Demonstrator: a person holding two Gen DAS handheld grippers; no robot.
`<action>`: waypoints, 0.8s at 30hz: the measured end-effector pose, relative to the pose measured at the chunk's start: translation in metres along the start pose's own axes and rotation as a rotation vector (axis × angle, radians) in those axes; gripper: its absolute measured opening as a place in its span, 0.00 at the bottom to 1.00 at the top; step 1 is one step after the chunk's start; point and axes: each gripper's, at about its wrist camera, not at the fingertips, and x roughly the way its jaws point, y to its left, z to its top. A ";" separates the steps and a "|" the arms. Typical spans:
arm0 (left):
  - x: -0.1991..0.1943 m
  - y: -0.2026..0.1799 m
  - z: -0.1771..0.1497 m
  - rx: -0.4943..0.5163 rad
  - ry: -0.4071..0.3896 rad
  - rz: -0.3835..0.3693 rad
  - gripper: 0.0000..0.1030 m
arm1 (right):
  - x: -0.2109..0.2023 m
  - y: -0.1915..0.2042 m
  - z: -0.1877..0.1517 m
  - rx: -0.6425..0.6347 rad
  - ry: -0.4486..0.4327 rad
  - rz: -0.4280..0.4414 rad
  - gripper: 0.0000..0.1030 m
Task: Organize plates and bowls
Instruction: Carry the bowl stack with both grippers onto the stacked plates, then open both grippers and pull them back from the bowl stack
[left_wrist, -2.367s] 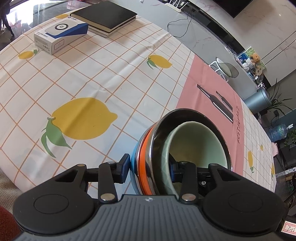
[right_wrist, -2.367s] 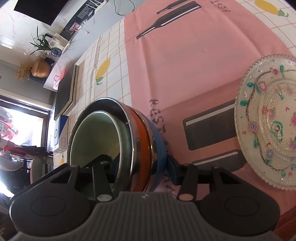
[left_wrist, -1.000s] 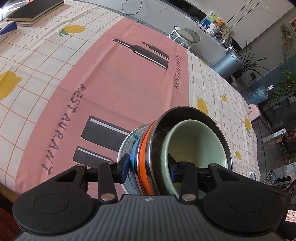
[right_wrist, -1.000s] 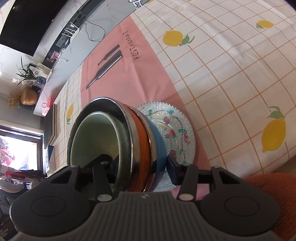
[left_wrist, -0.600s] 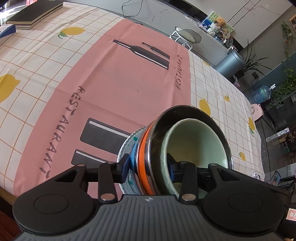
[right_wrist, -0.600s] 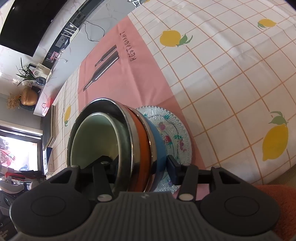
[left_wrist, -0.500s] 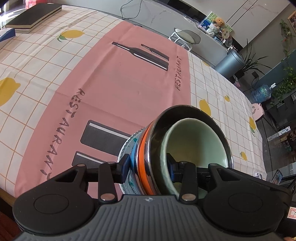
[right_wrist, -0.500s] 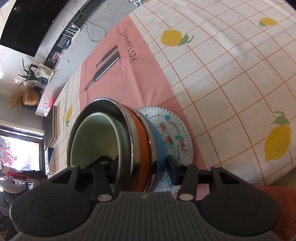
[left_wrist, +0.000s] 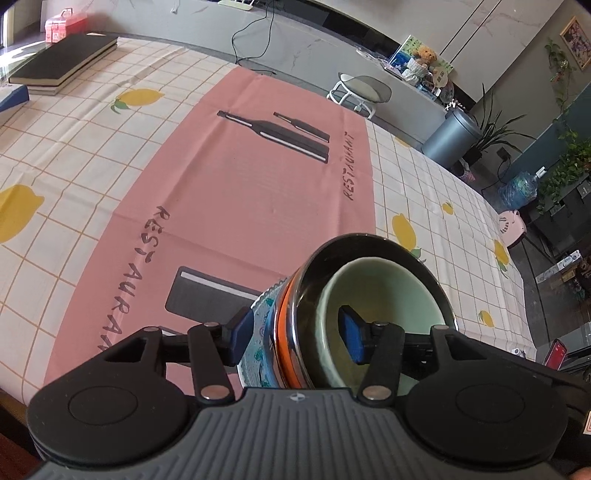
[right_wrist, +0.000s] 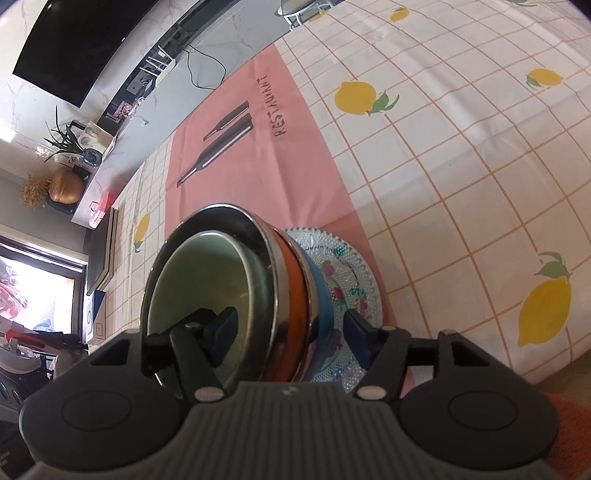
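Over the pink cloth on the table (left_wrist: 55, 155), both tongs are angled steeply downward, straddling opposite rims of a nested stack of bowls. Left tongs (left_wrist: 297, 336) and right tongs (right_wrist: 290, 334) are opening, pads apparently off the walls. A pale green ceramic bowl (left_wrist: 384, 295) sits inside a steel bowl (right_wrist: 221, 216), above orange and blue ones, on a patterned glass plate (right_wrist: 354, 273).

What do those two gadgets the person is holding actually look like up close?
Both look alike. The left gripper and right gripper are matte black plastic, each with a ribbed grey-black body bearing a small round emblem, two round discs at the sides, hinged black link bars with silver rivets, and two fingers tipped with blue pads. No cables or sleeves show.
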 end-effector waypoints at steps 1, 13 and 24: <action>-0.003 0.000 0.001 0.004 -0.005 -0.005 0.60 | -0.002 0.000 0.001 -0.004 -0.003 -0.006 0.63; -0.077 -0.006 0.001 0.205 -0.191 -0.027 0.63 | -0.056 0.046 -0.017 -0.293 -0.210 -0.099 0.69; -0.155 -0.003 -0.037 0.505 -0.424 0.028 0.63 | -0.113 0.093 -0.088 -0.605 -0.430 -0.161 0.79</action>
